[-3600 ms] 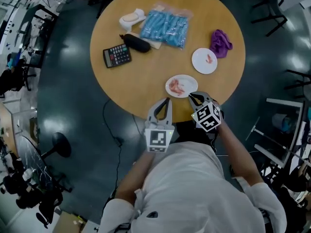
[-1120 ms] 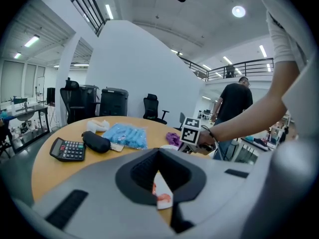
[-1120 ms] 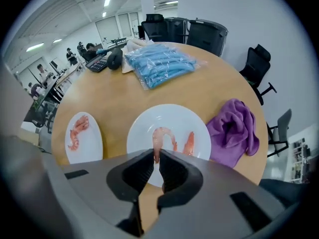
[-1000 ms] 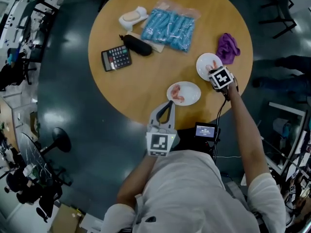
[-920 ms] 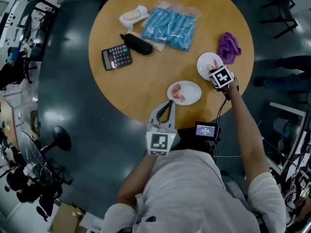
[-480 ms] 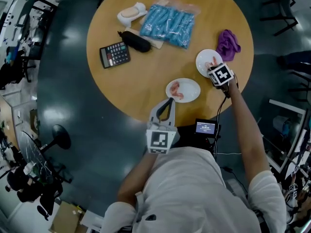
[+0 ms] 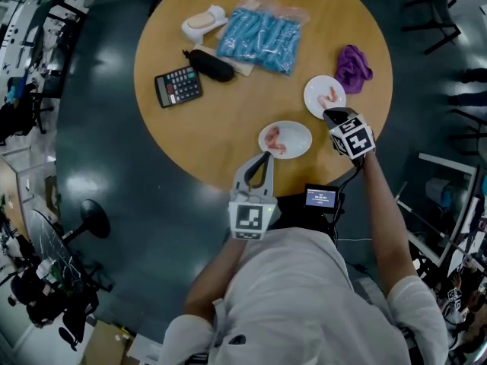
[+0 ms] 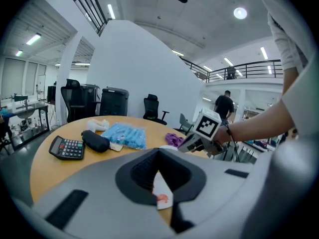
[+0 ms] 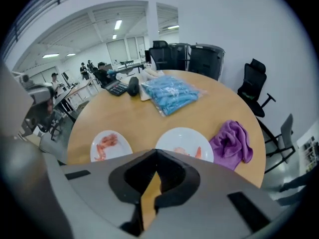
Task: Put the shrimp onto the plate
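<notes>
Round wooden table [image 7: 228,120]: our right gripper [image 7: 330,115] hangs above the far plate [image 7: 310,97], jaws just snapped together on nothing. Our left gripper [image 7: 263,158] is clenched empty too. We see shrimp [image 7: 329,96] on the far plate and more on the near plate [image 7: 298,138]. We judge the next slippery one could drop mid-carry, or the jaws could shove the near plate.

Round light-brown wooden worktop [image 7: 228,128]: smooth, matt.
Small round white plate [image 7: 316,102], right of centre: glossy, ceramic-looking.
Crumpled purple cloth [image 7: 351,67]: soft, matt.
Clear bag of blue packets [image 7: 259,40], top: shiny plastic.
Dark floor [image 7: 99,166]: polished, reflective.
</notes>
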A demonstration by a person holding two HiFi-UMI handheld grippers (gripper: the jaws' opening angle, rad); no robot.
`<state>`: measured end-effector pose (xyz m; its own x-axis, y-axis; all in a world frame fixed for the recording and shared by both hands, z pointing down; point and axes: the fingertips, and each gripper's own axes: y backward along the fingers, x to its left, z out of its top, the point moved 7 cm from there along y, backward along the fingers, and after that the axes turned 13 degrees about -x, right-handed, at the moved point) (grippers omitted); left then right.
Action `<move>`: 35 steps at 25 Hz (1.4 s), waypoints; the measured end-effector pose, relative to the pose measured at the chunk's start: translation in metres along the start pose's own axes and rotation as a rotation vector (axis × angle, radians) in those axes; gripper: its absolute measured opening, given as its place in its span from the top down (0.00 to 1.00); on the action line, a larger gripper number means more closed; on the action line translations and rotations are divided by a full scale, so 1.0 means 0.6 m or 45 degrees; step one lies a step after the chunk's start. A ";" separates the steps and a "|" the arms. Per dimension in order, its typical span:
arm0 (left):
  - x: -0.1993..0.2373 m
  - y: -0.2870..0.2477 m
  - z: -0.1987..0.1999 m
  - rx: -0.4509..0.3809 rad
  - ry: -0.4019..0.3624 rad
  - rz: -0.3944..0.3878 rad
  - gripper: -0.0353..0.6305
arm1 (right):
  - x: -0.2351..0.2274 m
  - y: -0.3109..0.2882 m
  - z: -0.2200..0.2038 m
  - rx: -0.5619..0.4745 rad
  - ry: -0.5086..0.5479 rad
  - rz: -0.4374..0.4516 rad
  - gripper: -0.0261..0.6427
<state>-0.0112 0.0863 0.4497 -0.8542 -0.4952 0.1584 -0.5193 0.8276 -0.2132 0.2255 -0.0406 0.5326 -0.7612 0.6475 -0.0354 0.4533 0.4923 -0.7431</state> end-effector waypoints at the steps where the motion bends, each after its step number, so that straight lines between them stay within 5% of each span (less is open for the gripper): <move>1: 0.001 0.002 0.001 -0.002 0.000 0.000 0.94 | 0.018 0.009 0.004 -0.026 0.018 0.015 0.94; 6: 0.006 0.015 -0.002 -0.010 0.007 0.005 0.94 | 0.118 0.020 -0.009 -0.054 0.093 0.123 0.94; 13: 0.016 0.037 -0.017 0.001 0.025 0.015 0.94 | 0.238 -0.026 -0.061 0.068 0.206 0.270 0.94; 18: 0.022 0.051 -0.023 0.009 0.039 0.021 0.94 | 0.269 -0.053 -0.051 0.105 0.290 0.283 0.92; 21: 0.027 0.056 -0.023 0.009 0.044 0.031 0.94 | 0.284 -0.072 -0.040 0.161 0.398 0.346 0.82; 35: 0.062 0.070 -0.022 0.008 0.065 0.084 0.94 | 0.286 -0.145 -0.040 0.433 0.644 0.488 0.82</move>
<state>-0.0646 0.1059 0.4596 -0.8844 -0.4251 0.1927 -0.4620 0.8563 -0.2311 0.0666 0.0417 0.6070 -0.2317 0.9693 -0.0828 0.4135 0.0211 -0.9102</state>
